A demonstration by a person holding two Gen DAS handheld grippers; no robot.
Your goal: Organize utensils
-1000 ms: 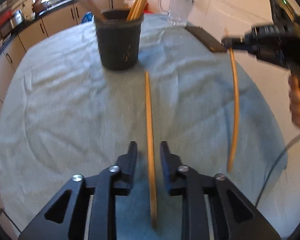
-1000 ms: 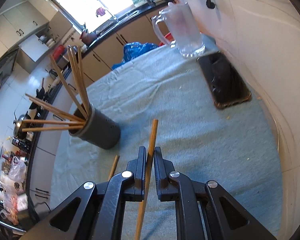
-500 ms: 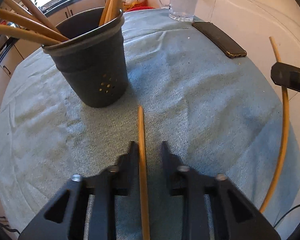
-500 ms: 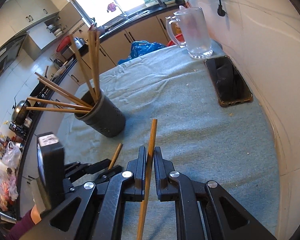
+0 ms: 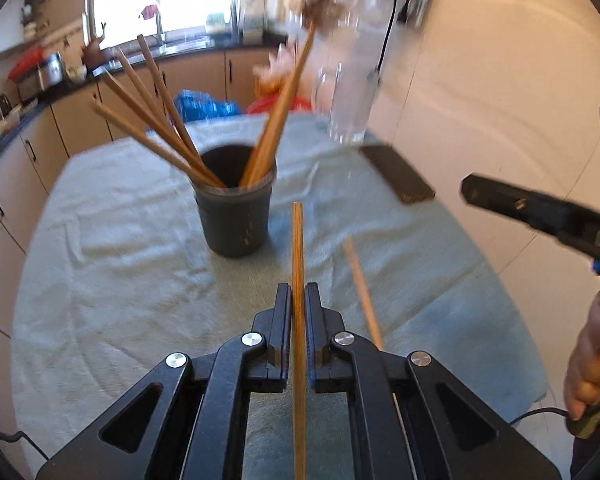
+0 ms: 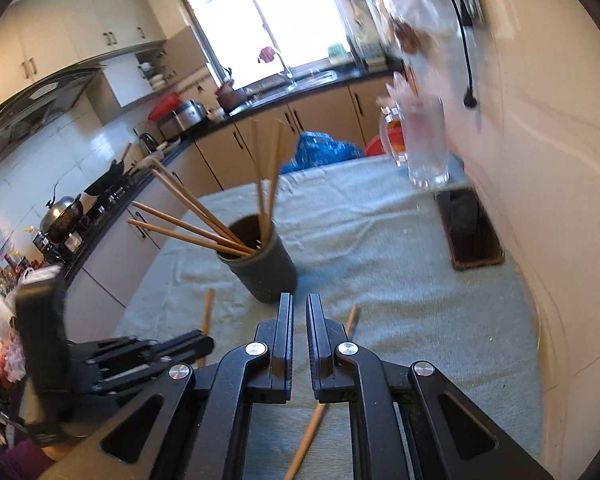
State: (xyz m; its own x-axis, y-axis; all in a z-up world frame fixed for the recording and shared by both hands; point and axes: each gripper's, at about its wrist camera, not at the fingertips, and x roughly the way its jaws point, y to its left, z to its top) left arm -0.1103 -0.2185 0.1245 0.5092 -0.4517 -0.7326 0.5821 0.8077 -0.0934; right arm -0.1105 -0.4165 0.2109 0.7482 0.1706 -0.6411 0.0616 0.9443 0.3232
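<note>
A dark grey utensil cup [image 5: 235, 216] stands on the light blue cloth and holds several wooden chopsticks; it also shows in the right wrist view [image 6: 265, 270]. My left gripper [image 5: 298, 300] is shut on a wooden chopstick [image 5: 298, 264], held above the cloth and pointing at the cup. A second chopstick [image 5: 362, 292] lies on the cloth to its right. My right gripper [image 6: 299, 312] has its jaws close together with nothing between them, and that loose chopstick [image 6: 350, 320] lies under it. The left gripper body [image 6: 112, 356] shows low at the left.
A glass pitcher [image 6: 424, 148] stands at the table's far right. A dark phone [image 6: 472, 232] lies by the wall. The cloth-covered table [image 5: 120, 272] has kitchen cabinets beyond its far edge. A wall runs close along the right side.
My left gripper has closed on its chopstick and lifted it. My right gripper has let go of its chopstick, which now lies on the cloth beneath it.
</note>
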